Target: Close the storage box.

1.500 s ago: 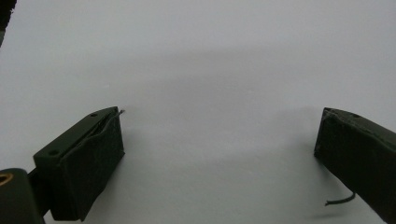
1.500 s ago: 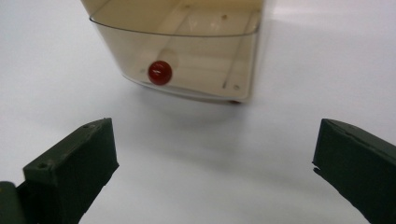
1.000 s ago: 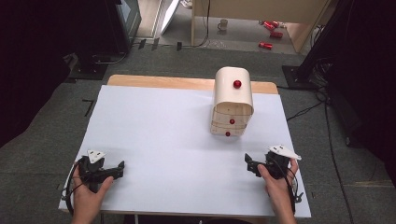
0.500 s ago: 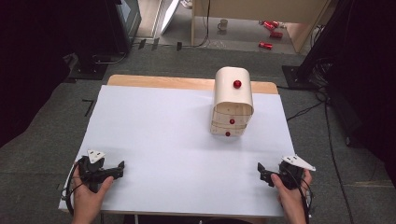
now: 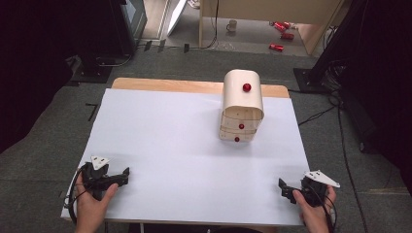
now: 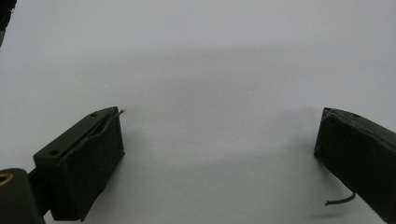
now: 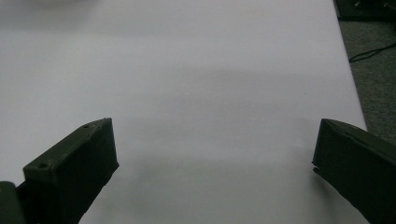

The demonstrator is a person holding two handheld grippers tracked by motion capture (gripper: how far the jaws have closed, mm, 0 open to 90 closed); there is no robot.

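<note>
Claws first: our left claw (image 5: 127, 173) rests low over the white table (image 5: 184, 160) at its near left corner, held in our left hand (image 5: 92, 194), with its grey three-cornered plate on top. In the left gripper view (image 6: 219, 154) its two black jaws stand wide apart with nothing but bare white surface between them, and a thin wire end curls out beside one jaw.

Our right claw (image 5: 282, 187) sits at the near right corner of the table, gripped by our right hand (image 5: 313, 206), its own grey plate tilted toward the edge. The right gripper view (image 7: 215, 158) shows these jaws spread just as wide, empty, with the table's edge and grey carpet off to one side.

We take the small wooden drawer chest (image 5: 241, 106) as our landmark. It stands upright on the far right part of the table, pale wood with a rounded top. A red knob (image 5: 247, 87) sits on that curved top, and two smaller red knobs mark the drawer fronts below it, one above the other. The drawers look closed, as far as we can tell.

Both claws are well apart from the chest: the right one nearer us and somewhat to its right, the left one nearer us and far to its left. Neither touches it. Beyond the chest, a strip of bare wood shows along the table's back edge.
</note>
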